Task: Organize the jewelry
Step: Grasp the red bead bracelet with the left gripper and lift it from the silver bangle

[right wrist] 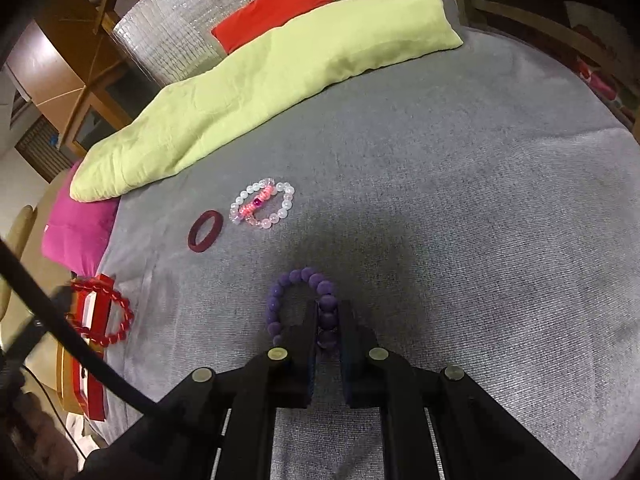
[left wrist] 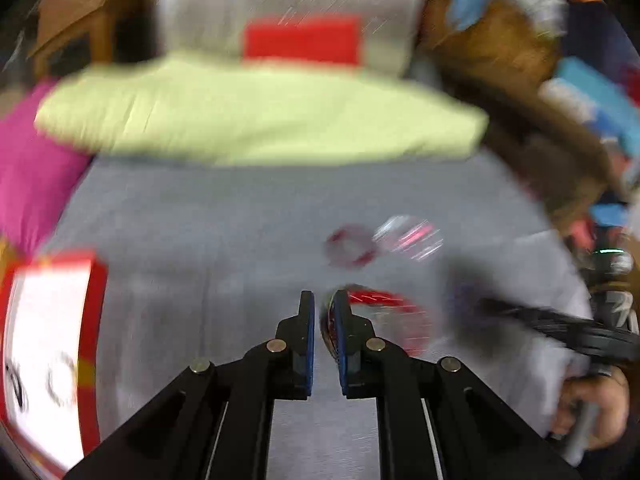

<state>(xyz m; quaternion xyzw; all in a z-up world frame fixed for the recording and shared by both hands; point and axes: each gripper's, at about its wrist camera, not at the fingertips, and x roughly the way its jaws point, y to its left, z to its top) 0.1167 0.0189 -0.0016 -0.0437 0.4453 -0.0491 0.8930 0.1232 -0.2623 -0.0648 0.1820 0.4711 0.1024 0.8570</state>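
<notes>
In the blurred left wrist view my left gripper (left wrist: 323,304) is shut on a red bead bracelet (left wrist: 384,300) above the grey bed cover (left wrist: 200,232). The right wrist view shows that red bracelet (right wrist: 108,320) hanging over the red jewelry box (right wrist: 96,308) at the left. My right gripper (right wrist: 328,316) is shut on a purple bead bracelet (right wrist: 292,296). A dark red bangle (right wrist: 205,229) and a white and pink bead bracelet (right wrist: 262,204) lie on the cover (right wrist: 440,200) further ahead. The box also shows in the left view (left wrist: 48,352).
A light green pillow (right wrist: 260,80), a pink cushion (right wrist: 80,224), a red cushion (right wrist: 272,4) and a silver cushion (right wrist: 180,16) lie at the far side. Wooden furniture (right wrist: 60,60) stands at the left. A black cable (right wrist: 80,344) crosses the lower left.
</notes>
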